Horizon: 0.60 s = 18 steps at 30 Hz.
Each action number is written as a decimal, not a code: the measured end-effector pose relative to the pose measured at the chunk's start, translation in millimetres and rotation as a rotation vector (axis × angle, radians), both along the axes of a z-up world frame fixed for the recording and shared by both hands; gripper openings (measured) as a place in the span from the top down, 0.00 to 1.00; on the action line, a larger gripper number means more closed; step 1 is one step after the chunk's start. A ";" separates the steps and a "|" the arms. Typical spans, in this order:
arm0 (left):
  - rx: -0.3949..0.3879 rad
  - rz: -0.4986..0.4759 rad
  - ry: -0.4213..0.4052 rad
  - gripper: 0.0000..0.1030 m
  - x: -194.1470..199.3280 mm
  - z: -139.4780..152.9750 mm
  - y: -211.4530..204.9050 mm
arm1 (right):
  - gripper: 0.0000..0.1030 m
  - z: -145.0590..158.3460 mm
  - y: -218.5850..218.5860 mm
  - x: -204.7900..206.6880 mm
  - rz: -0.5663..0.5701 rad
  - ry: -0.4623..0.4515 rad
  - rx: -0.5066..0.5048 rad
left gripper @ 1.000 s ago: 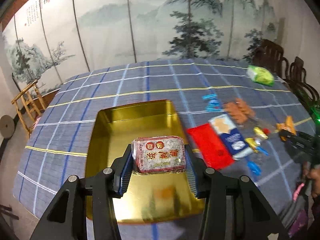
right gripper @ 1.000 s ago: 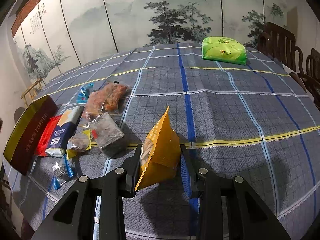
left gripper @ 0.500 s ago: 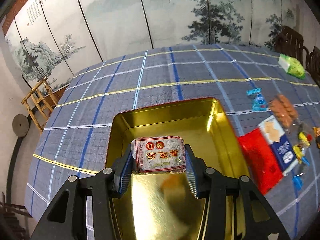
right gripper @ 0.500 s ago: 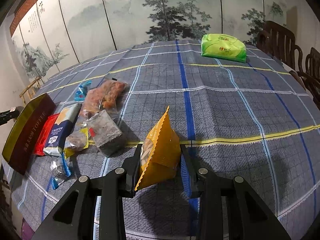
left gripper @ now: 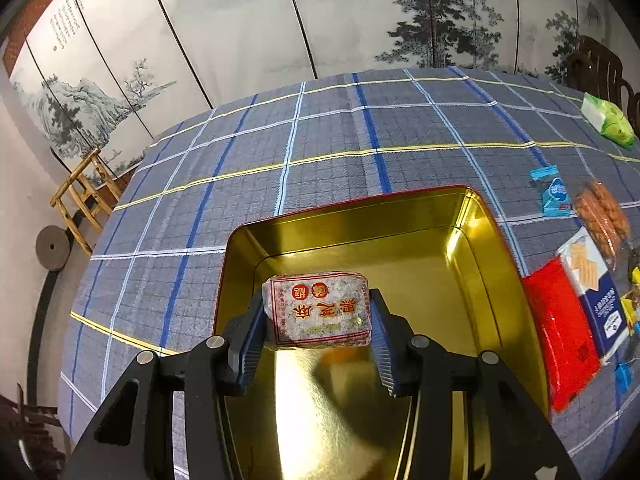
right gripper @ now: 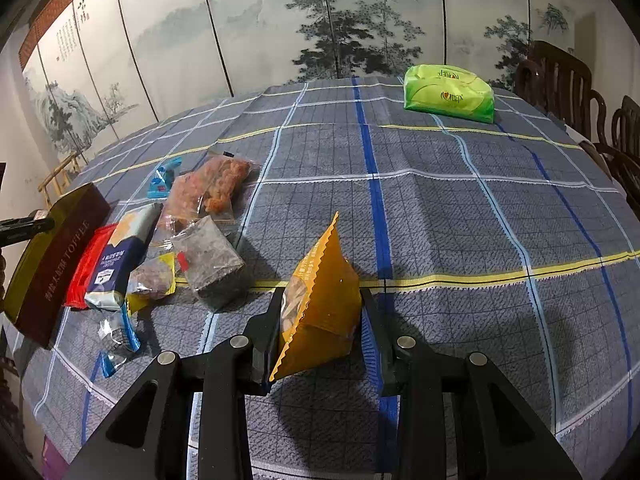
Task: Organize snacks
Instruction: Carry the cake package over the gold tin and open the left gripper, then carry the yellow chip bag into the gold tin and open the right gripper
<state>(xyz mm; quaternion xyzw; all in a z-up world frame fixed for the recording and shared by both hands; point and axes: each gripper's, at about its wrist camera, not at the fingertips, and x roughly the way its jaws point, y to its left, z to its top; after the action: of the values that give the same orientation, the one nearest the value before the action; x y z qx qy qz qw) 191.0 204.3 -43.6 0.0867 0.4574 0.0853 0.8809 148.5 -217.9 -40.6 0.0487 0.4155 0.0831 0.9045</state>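
Observation:
My left gripper [left gripper: 316,322] is shut on a grey snack packet with red Chinese print [left gripper: 318,310] and holds it over the open gold tin [left gripper: 486,248]. My right gripper [right gripper: 320,312] is shut on an orange triangular snack bag [right gripper: 324,300] above the plaid tablecloth. The tin shows from outside in the right wrist view [right gripper: 52,264], at the far left, dark red with "TOFFEE" on its side. Loose snacks lie beside it: a red packet [right gripper: 86,260], a blue and white packet [right gripper: 120,256], a clear bag of orange pieces [right gripper: 212,188] and a grey packet [right gripper: 210,264].
A green tissue pack [right gripper: 448,94] lies at the far side of the table. Small blue wrapped sweets [right gripper: 162,178] lie near the snack pile. Dark wooden chairs [right gripper: 560,80] stand at the right. A painted folding screen runs behind the table.
My left gripper has moved farther over the tin with its packet, so the tin now sits more to the right in its view. My right gripper has barely moved.

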 end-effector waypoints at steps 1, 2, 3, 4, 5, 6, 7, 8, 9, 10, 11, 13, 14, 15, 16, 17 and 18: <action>0.005 0.001 0.002 0.58 1.1 -0.6 0.2 | 0.66 -0.3 0.0 -0.4 0.000 0.001 0.000; 0.006 0.004 0.006 0.58 2.2 -1.7 0.9 | 0.66 0.0 0.0 0.0 0.000 0.000 0.000; 0.005 0.006 0.009 0.57 3.2 -2.2 1.3 | 0.66 -0.2 0.0 0.0 0.000 0.001 0.000; 0.000 0.007 0.010 0.56 4.1 -2.7 2.7 | 0.66 -0.6 -0.1 0.0 0.000 0.002 0.000; 0.000 0.007 0.008 0.55 4.1 -2.5 3.2 | 0.66 -0.7 -0.1 -0.1 0.000 0.002 -0.001; 0.002 0.007 0.001 0.54 3.9 -1.7 3.5 | 0.66 -0.4 -0.1 0.1 0.000 0.001 0.000; 0.007 0.006 -0.005 0.54 4.1 -0.8 3.0 | 0.66 -1.1 -0.1 0.1 0.000 0.002 0.000; 0.013 0.002 -0.011 0.54 3.6 0.6 2.3 | 0.66 -1.7 0.0 -0.2 0.000 0.003 0.000; 0.017 -0.002 -0.017 0.52 3.2 2.0 1.8 | 0.66 -2.3 0.1 -0.4 0.000 0.004 -0.001; 0.015 -0.007 -0.020 0.46 2.8 3.6 1.4 | 0.66 -2.1 0.1 -0.2 0.000 0.004 -0.001; 0.011 -0.011 -0.024 0.44 2.1 5.0 0.8 | 0.66 -2.2 0.0 -0.4 0.000 0.004 -0.001; 0.013 -0.012 -0.047 0.38 -2.1 10.8 -0.9 | 0.66 -2.3 -0.2 -0.8 -0.001 0.004 0.000; 0.017 -0.010 -0.058 0.36 -4.8 13.9 -1.9 | 0.66 -1.8 0.0 -0.3 -0.001 0.004 -0.001; 0.018 -0.009 -0.066 0.33 -6.8 16.4 -2.8 | 0.66 -1.4 0.0 0.1 0.000 0.005 -0.001; 0.015 -0.007 -0.079 0.31 -11.8 20.6 -4.5 | 0.66 -1.6 -0.2 0.0 0.000 0.005 -0.001; 0.013 -0.007 -0.088 0.31 -15.9 22.9 -5.9 | 0.66 -1.8 -0.3 -0.2 0.001 0.005 -0.001; 0.011 -0.007 -0.097 0.31 -19.7 26.2 -7.6 | 0.66 -2.0 -0.7 -0.7 0.000 0.006 0.000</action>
<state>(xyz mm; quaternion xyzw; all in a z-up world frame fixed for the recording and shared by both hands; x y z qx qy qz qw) 171.3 196.6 -17.4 0.0890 0.4132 0.0890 0.9019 147.9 -218.6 -42.6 0.0488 0.4181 0.0830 0.9033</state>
